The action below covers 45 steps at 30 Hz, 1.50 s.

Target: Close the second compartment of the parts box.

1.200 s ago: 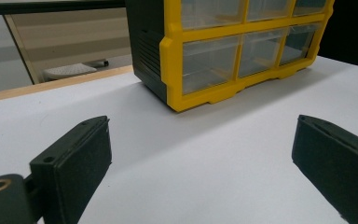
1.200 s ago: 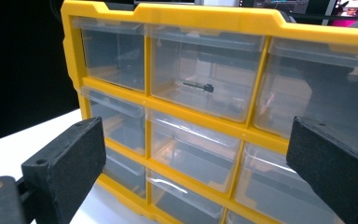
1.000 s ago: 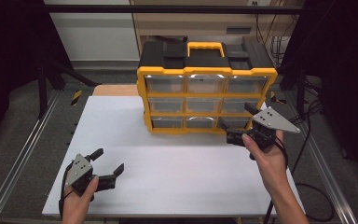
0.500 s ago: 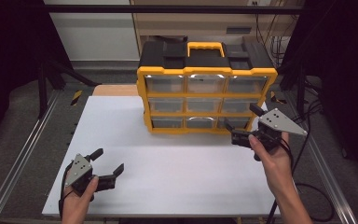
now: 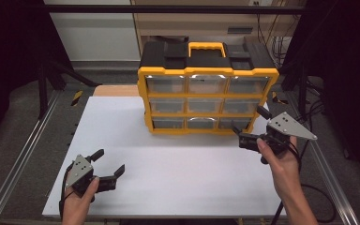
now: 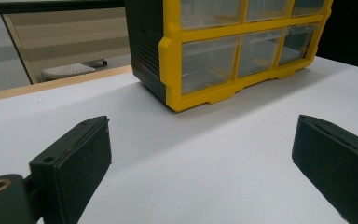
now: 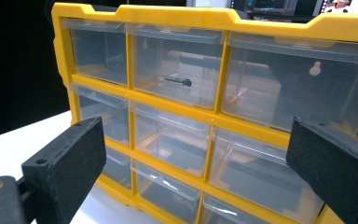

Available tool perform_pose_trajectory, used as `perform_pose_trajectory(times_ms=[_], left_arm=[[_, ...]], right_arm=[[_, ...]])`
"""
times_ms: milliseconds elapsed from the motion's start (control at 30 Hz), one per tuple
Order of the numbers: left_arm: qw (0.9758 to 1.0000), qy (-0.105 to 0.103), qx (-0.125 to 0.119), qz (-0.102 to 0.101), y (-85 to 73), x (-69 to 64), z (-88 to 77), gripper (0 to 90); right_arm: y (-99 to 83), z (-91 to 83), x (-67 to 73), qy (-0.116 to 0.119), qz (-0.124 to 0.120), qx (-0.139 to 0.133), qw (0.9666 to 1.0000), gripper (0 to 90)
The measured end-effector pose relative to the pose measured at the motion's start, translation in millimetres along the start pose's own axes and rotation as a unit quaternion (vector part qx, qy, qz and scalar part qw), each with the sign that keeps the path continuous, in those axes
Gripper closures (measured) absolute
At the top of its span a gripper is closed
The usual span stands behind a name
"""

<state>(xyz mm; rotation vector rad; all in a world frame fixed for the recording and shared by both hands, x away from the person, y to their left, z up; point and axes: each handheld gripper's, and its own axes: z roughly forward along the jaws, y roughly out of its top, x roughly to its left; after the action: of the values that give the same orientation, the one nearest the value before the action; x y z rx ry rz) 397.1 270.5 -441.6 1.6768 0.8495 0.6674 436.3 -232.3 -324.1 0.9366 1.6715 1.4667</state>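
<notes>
1. A yellow-framed plastic organizer cabinet with nine clear drawers and a black top with a yellow handle (image 5: 207, 96) stands upright on the far middle of the white table top (image 5: 183, 164).
2. The right gripper (image 5: 249, 127) – held in the person's right hand (image 5: 281, 161) – is near the cabinet's lower right corner, jaws spread wide with nothing between them; whether they touch the frame I cannot tell.
3. In the right gripper view the clear drawers (image 7: 177, 70) sit close ahead, between the two black jaws, and a small dark item (image 7: 178, 81) lies inside the top middle one.
4. The left gripper (image 5: 108, 164) sits at the table's near left corner (well apart from the cabinet), jaws wide open and empty, just above bare table.
</notes>
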Motion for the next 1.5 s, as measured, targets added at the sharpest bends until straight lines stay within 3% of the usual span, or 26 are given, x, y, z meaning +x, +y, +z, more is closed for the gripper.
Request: perform_pose_trajectory(times_ms=[1500], left_arm=[[1.0, -0.003, -0.001, -0.007, -0.9, 3.1, -1.2, 4.6]], right_arm=[[-31.0, -33.5, -15.7, -0.011, 0.003, -0.007, 0.9999, 5.2]])
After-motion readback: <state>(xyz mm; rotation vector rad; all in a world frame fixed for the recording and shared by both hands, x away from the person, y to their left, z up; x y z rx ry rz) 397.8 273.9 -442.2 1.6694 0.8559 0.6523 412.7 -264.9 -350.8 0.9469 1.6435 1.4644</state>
